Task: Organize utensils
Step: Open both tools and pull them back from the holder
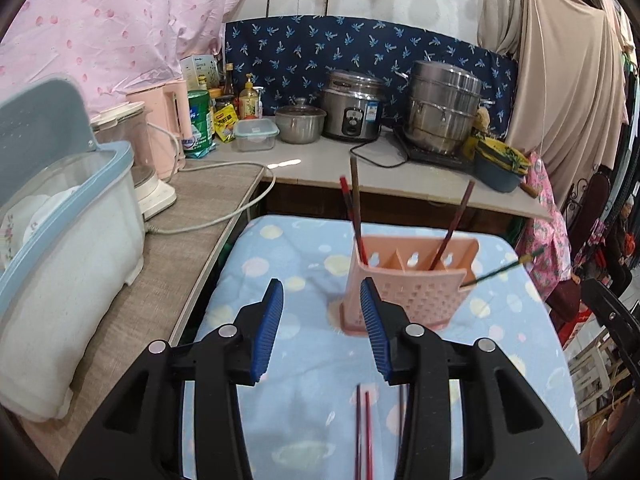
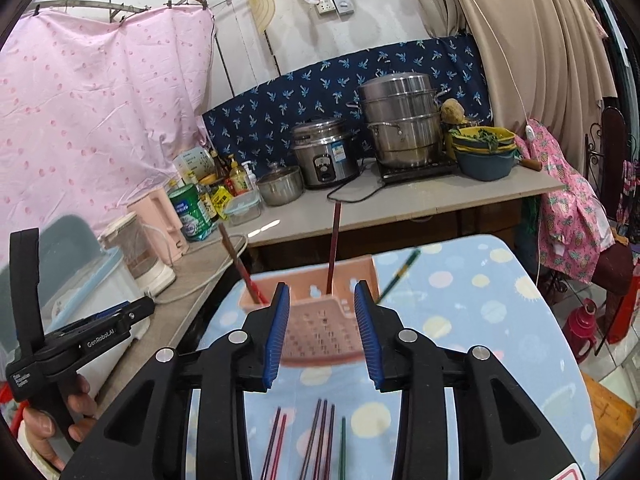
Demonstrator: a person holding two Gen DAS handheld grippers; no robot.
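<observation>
Behind both wide-open, empty grippers — left gripper, right gripper — perforated pink holder.

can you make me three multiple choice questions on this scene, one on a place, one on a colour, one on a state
1. Where does the pink utensil holder stand?
A. on the blue spotted cloth
B. on the counter beside the rice cooker
C. inside the dish bin

2. What colour is the chopstick leaning out of the holder's right end?
A. red
B. green
C. white

3. How is the right tool set?
A. shut on a chopstick
B. shut and empty
C. open and empty

Answers:
1. A, the holder's base rests on the blue spotted cloth, in front of the counter with the rice cooker.
2. B, that stick is dark green with a yellow band, while those standing in the compartments are reddish brown.
3. C, its blue pads stand apart with only the holder seen between them; the left tool is open too.
</observation>
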